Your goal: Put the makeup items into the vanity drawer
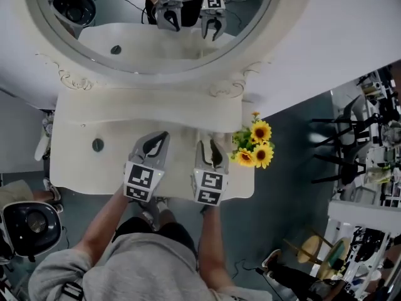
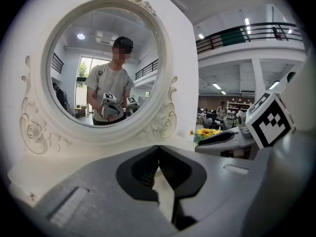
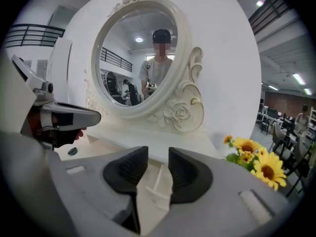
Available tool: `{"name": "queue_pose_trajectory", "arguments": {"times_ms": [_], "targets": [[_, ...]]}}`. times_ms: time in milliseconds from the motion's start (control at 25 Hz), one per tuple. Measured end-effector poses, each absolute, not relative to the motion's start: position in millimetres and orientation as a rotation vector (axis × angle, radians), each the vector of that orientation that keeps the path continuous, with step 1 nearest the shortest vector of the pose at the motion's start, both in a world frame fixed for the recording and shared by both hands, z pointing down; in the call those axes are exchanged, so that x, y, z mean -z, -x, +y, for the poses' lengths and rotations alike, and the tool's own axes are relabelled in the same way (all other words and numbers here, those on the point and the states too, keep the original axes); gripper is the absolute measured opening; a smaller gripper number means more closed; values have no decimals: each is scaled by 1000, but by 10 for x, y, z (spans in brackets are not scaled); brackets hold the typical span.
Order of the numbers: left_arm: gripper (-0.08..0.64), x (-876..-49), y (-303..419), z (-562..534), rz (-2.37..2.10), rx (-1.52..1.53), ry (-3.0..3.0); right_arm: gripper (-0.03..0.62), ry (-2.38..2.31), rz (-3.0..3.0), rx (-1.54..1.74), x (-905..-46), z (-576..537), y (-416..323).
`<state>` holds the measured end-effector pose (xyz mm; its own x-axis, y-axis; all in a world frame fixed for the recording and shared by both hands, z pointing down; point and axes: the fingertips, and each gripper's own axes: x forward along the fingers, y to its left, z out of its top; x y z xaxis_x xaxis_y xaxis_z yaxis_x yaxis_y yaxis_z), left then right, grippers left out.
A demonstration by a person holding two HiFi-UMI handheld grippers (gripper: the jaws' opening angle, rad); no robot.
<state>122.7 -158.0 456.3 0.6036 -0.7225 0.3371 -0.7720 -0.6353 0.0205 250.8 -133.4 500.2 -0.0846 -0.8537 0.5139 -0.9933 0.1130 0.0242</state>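
Observation:
A small dark round makeup item (image 1: 98,145) lies on the left of the white vanity top (image 1: 75,162); the right gripper view shows it too (image 3: 72,151). My left gripper (image 1: 155,142) hovers over the middle of the top. Its jaws meet at the tips with nothing between them (image 2: 158,148). Beside it on the right, my right gripper (image 1: 210,148) stands open with nothing held (image 3: 158,163); white vanity woodwork shows through the gap. Both point toward the oval mirror (image 1: 156,17). No drawer can be made out.
Yellow sunflowers (image 1: 257,146) stand at the vanity's right end, close to the right gripper. The mirror's carved frame (image 3: 180,113) rises behind the top. A dark chair (image 1: 28,227) sits at the lower left, and shelving and stools (image 1: 369,137) stand on the right.

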Motion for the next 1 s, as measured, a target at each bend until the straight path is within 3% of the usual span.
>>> {"name": "queue_pose_trajectory", "arguments": {"times_ms": [440,1000], "targets": [[11,-4164,-375,-1195,-1481,-404,-2601,117,-1690,-2222,-302,-4428,-1131,-1617],[11,-3883,509,-330,-1685,-358,-2517,21,-1581,-2391,-142,-3994,-401,-647]]}}
